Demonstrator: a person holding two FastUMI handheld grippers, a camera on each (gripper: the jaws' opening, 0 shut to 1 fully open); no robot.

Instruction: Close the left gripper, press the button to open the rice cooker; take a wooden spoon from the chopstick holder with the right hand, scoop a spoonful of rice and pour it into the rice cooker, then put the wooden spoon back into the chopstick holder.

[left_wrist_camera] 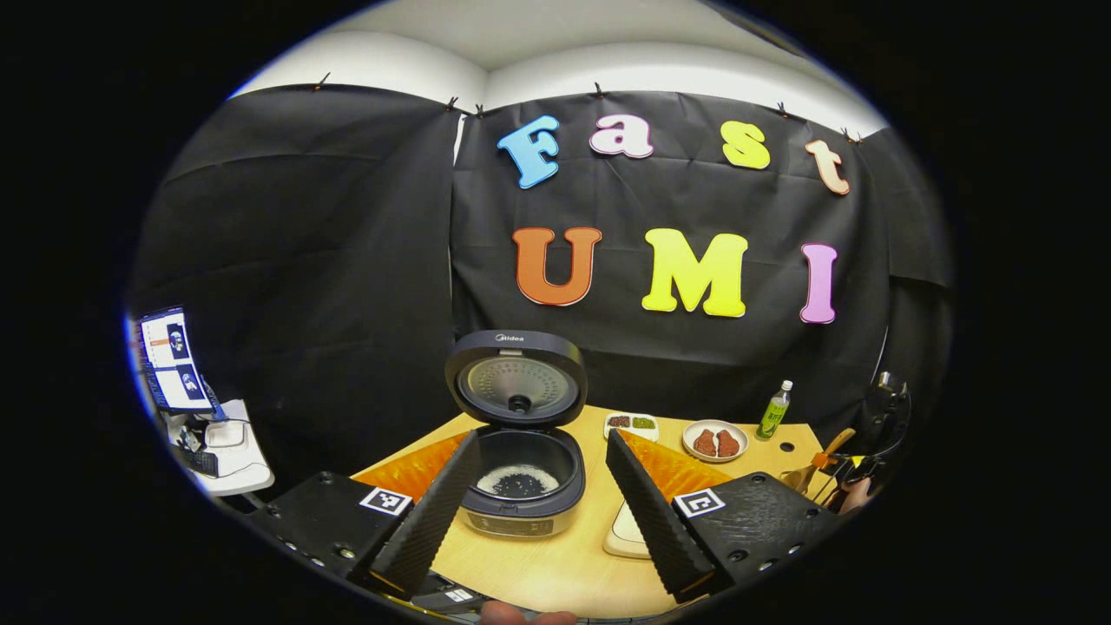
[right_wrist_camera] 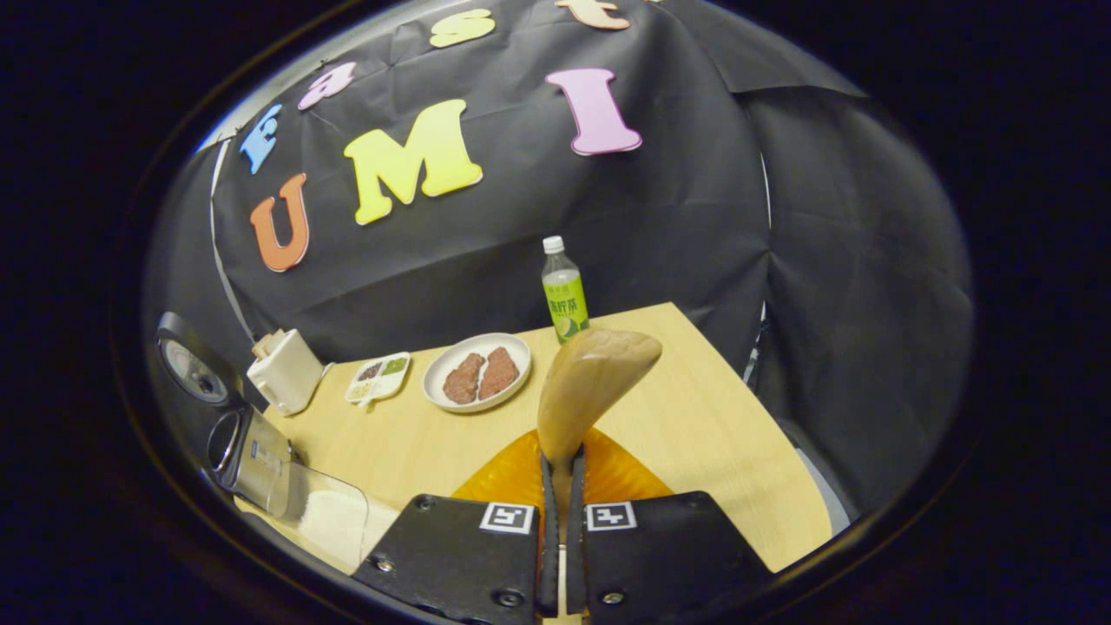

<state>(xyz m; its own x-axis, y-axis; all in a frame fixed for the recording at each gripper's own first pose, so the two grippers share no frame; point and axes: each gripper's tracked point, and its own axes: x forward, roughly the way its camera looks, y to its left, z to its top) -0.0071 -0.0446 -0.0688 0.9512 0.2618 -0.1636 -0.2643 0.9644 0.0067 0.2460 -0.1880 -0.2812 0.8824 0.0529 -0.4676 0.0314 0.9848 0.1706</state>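
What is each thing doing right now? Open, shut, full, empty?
Rice cooker: lid up, some rice inside.
Wooden spoon: held in the right tongs, bowl up.
Left tongs: open, empty.
Bottle: upright, cap on.
Plate: two brown pieces on it.

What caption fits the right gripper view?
Right tool shut on wooden spoon, bowl raised before plate and bottle.

Your left gripper [left_wrist_camera: 540, 473] has two long wedge-shaped fingers [left_wrist_camera: 428, 521] with a ribbed, textured face, each mounted on a flat block studded with round screws and carrying a square black-and-white marker tag. Your right gripper [right_wrist_camera: 561, 469] has the same flat blocks, screws and paired square tags.
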